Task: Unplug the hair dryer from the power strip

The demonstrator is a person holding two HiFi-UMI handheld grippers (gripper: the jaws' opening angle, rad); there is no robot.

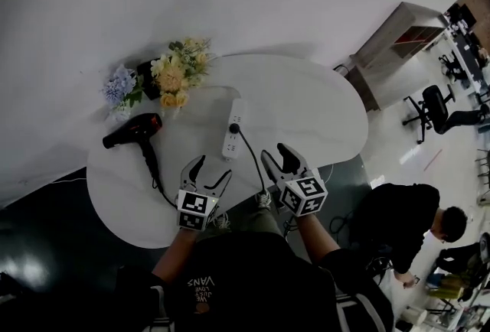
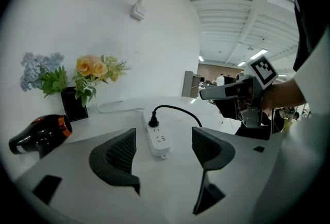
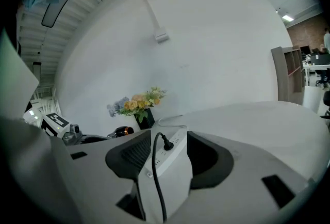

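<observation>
Power strip (image 1: 233, 128) lies just beyond right hand-held gripper (image 1: 274, 151), apparently untouched.

The worktop (image 1: 306, 116) under the left claw (image 1: 214, 166) looks smooth, matt white. Ahead of the claw, the power strip (image 2: 159, 141) is smooth white plastic and its cord (image 2: 178, 110) matt black. Left of the claw, the hair dryer (image 2: 38, 134) is glossy black plastic. The claw's dark pads (image 2: 119, 152) look matt and finely ribbed.

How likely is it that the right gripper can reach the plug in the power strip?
Probably yes: the right gripper has open jaws aimed at the plug on the power strip, with only table and the cord between.
</observation>
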